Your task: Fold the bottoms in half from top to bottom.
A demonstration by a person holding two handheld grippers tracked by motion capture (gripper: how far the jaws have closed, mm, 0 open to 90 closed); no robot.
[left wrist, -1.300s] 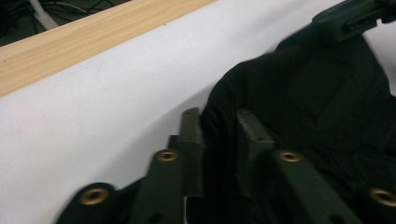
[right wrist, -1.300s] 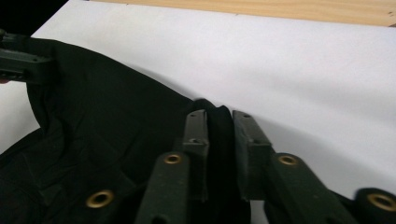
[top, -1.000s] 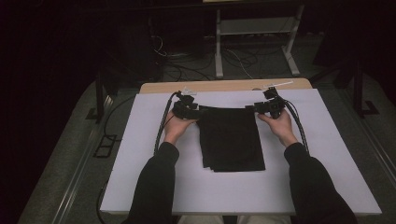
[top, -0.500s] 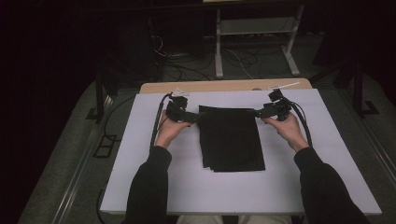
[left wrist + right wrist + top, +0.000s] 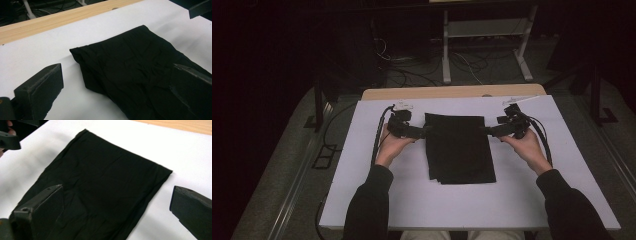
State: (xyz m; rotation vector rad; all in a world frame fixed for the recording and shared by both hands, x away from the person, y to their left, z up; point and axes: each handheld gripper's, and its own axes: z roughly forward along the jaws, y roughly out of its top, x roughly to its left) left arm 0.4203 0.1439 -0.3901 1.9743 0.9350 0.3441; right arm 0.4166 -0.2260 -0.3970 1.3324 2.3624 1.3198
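Lying flat on the white worktop (image 5: 362,200), a folded black cloth (image 5: 459,147) sits between left hand-held gripper (image 5: 424,132) and right hand-held gripper (image 5: 486,130), both released, apparently just clear of its edges.

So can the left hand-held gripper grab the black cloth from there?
Probably yes. The left hand-held gripper sits open right beside the folded black cloth at its far corner, with bare white table between them.

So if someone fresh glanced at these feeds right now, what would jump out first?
Most likely the folded black cloth, lying flat in the middle of the white table, dark against the pale top. Next, the left gripper and right gripper, one at each far corner of the cloth. Their jaws have just opened wide, with nothing clamped between them.
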